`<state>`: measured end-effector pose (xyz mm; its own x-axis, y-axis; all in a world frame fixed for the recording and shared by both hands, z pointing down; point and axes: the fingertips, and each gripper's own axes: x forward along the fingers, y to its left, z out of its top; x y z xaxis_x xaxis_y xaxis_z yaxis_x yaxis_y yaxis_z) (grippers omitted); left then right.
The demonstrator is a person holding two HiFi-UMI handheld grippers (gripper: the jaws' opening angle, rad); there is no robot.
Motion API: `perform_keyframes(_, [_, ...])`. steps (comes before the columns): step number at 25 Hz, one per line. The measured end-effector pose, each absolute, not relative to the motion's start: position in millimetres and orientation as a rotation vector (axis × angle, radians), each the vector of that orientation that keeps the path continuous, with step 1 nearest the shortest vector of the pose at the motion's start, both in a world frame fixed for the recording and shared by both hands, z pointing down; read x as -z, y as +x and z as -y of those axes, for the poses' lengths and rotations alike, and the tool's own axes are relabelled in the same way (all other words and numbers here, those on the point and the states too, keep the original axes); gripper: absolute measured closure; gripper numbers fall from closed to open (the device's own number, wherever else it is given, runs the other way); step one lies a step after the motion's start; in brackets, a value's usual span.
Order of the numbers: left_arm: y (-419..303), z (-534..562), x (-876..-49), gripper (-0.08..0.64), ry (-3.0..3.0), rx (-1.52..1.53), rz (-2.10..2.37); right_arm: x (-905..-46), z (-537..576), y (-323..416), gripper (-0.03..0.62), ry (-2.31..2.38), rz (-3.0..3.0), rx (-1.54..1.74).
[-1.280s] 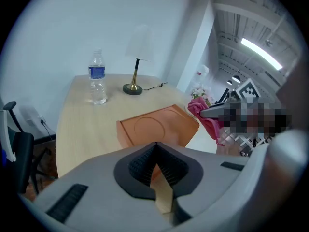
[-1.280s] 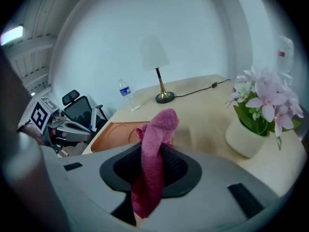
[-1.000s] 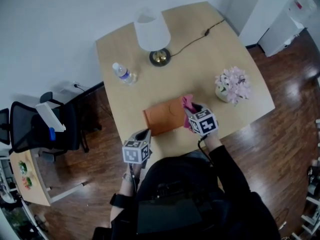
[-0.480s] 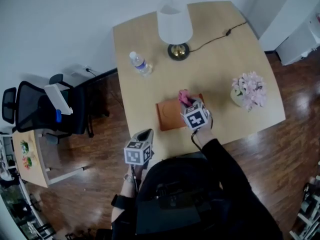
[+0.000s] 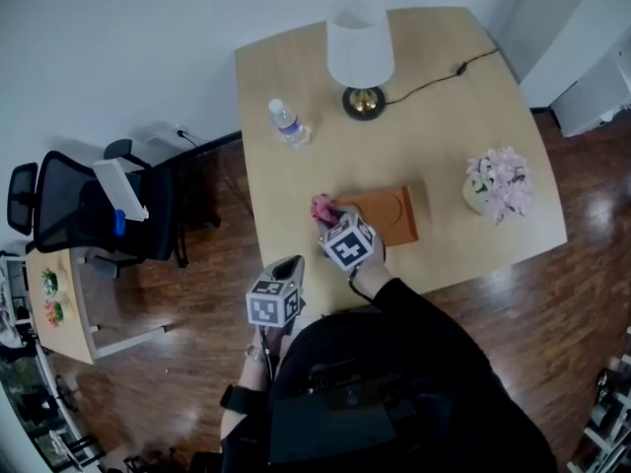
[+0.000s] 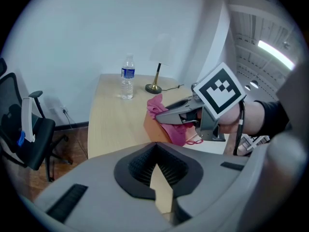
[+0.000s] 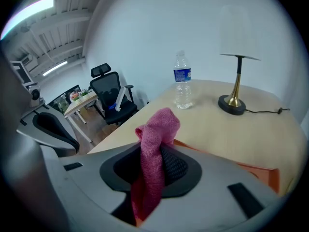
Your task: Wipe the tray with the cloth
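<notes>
right gripper [image 5: 331, 219]: jaws part-way closed, clamped on the cloth – a fold pokes up past the tips and the rest hangs down between the pads
cloth [image 5: 321, 208]: pink, bunched, in the right gripper at the left end of the tray; in the right gripper view [image 7: 155, 144] it fills the gap between the jaws
cloth-to-tray contact: can't tell if the cloth presses on the tray or hangs just over it
tray [image 5: 392, 215]: orange, rectangular, flat on the table near the front edge, long side left to right; left end hidden under the right gripper, orange edge shows past the jaws [image 7: 263, 172]
left gripper [image 5: 289, 264]: pads together at the tips, nothing in them – only tabletop shows through the slot behind the tips [image 6: 157, 170]
left gripper position: over the near-left corner of the table, apart from the tray, pointing toward the right gripper [image 6: 163, 114]
table [image 5: 296, 77]: light wood, rounded corners
lamp [image 5: 361, 59]: white shade, brass base, far side of the table, cord trailing right
water bottle [image 5: 288, 123]: upright, left of the lamp
flowers [image 5: 498, 182]: pink bunch in a pot, right of the tray, apart from it
office chair [image 5: 84, 215]: black, on the wood floor left of the table
</notes>
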<state>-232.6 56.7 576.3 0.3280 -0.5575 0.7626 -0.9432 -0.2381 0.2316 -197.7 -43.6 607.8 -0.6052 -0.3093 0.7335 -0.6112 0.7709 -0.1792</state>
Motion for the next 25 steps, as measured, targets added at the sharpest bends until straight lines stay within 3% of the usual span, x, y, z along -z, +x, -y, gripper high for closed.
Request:
perform_keyframes(5, [-220.7, -50.2, -577.5, 0.557, 1.948, -0.715, 1.278, -589.4, 50.0, -166.1, 0.486, 0.755, 2.262, -0.579])
perform_keyframes(15, [-191.7, -39.1, -579.8, 0.557, 2.042, -0.741, 1.163, -593.8, 41.5, -6.8, 0.486, 1.101, 2.049, -0.676])
perform_keyframes(25, [-197.3, -43.0, -578.9, 0.557, 2.051, -0.745, 1.159, -606.6, 27.2, -34.7, 0.486, 1.071, 2.053, -0.677])
